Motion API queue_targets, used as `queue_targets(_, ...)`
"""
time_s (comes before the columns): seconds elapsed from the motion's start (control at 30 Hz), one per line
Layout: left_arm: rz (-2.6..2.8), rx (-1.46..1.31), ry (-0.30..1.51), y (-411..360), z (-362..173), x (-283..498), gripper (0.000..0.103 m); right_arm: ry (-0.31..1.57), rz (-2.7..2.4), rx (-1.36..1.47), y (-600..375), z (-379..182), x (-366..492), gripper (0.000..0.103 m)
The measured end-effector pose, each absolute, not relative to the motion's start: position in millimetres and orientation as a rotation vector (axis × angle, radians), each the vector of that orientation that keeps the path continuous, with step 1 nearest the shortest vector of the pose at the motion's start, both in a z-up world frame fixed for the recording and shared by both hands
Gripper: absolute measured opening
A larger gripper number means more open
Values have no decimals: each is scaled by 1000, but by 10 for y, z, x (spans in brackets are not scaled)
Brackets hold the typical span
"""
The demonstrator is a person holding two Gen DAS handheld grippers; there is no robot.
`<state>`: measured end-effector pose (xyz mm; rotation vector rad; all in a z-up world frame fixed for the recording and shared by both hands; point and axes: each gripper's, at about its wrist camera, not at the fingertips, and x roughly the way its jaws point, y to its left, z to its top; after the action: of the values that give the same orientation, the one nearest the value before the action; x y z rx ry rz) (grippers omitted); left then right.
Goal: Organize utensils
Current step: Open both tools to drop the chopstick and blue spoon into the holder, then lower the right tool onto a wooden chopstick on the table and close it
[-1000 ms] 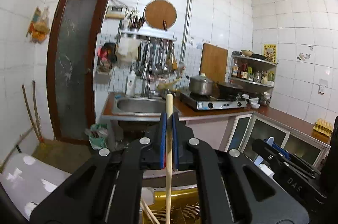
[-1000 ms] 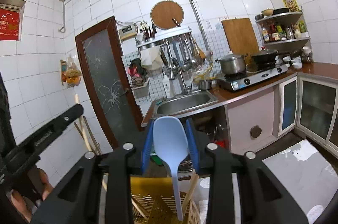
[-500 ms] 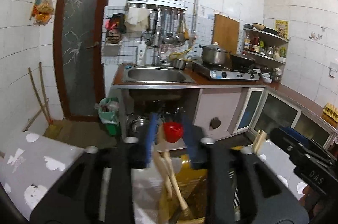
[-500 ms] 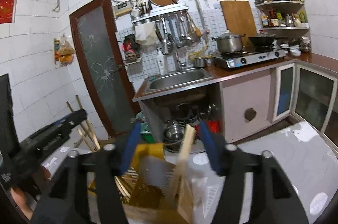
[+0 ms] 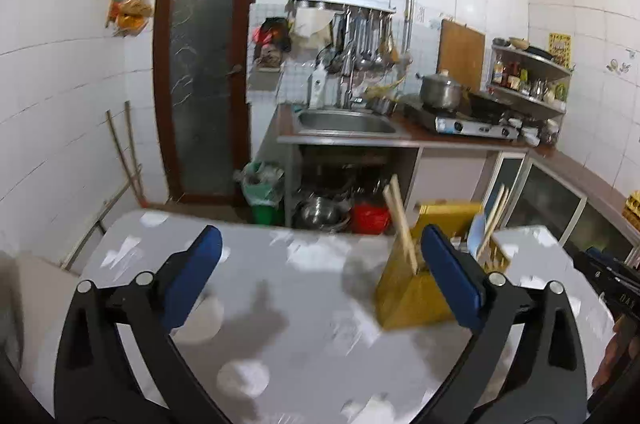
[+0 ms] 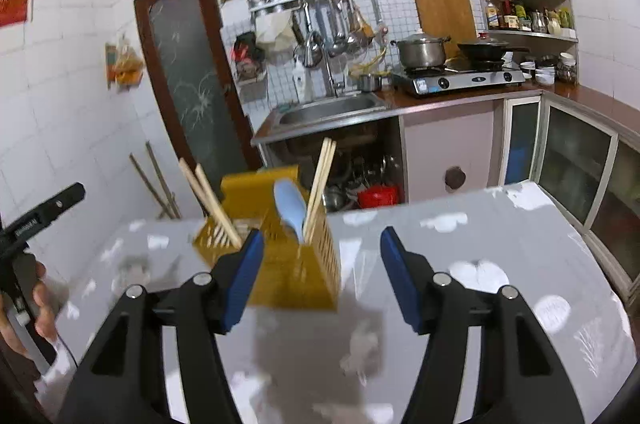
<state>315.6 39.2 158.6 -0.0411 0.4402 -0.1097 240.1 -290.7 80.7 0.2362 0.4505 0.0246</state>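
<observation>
Nearest the right wrist camera, the right gripper [image 6: 322, 280] is hanging over the grey patterned table [image 6: 500, 264] with its blue pads apart and nothing between them. At about eleven o'clock from its fingertips, the yellow utensil holder [image 6: 298, 272] is standing on the table, just behind the left pad. Inside it, a pale blue spoon [image 6: 291, 206] is resting bowl up beside one pair of chopsticks [image 6: 320, 180], while a second pair [image 6: 206, 198] is leaning out of the compartment toward ten o'clock.

From the left wrist view, the left gripper [image 5: 320, 278] is spreading its jaws wide, empty as well, with the holder sitting at two o'clock behind its right pad.

Judging by this, the organizing is looking finished or nearly so: spoon and chopsticks are already sitting upright in the holder, and no loose utensil is showing on the visible tabletop. Whether more pieces are lying outside the frames cannot be told.

Beyond the table, the sink [image 6: 332, 110] and stove [image 6: 460, 76] are standing against the tiled wall at twelve o'clock.
</observation>
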Motion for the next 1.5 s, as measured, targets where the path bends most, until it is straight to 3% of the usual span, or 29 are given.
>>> queue_targets(0.37, -66, -45, 521, 752, 992, 2315, 98, 604, 42, 249, -2499, 132, 1819, 60)
queue_targets(0.8, -56, -3, 658, 499, 233, 2291, 98, 841, -11, 195, -2161, -624, 1846, 59)
queue_targets(0.87, -58, -7, 666, 485, 207, 2315, 98, 875, 1, 198, -2121, -668, 1859, 45)
queue_targets(1.0, -71, -2, 669, 402, 200, 2322, 98, 896, -10, 172, -2063, -696, 1871, 32)
queue_targets(1.07, -78, -7, 676, 351, 194, 2325, 98, 898, 2, 190, -2065, -697, 1877, 16)
queue_targets(1.13, -89, -22, 689, 304, 191, 2333, 98, 899, 13, 187, -2044, -700, 1894, 11)
queue_targets(1.5, -193, -60, 863, -418, 9, 2308, 98, 872, -78, 152, -2724, -542, 2064, 10)
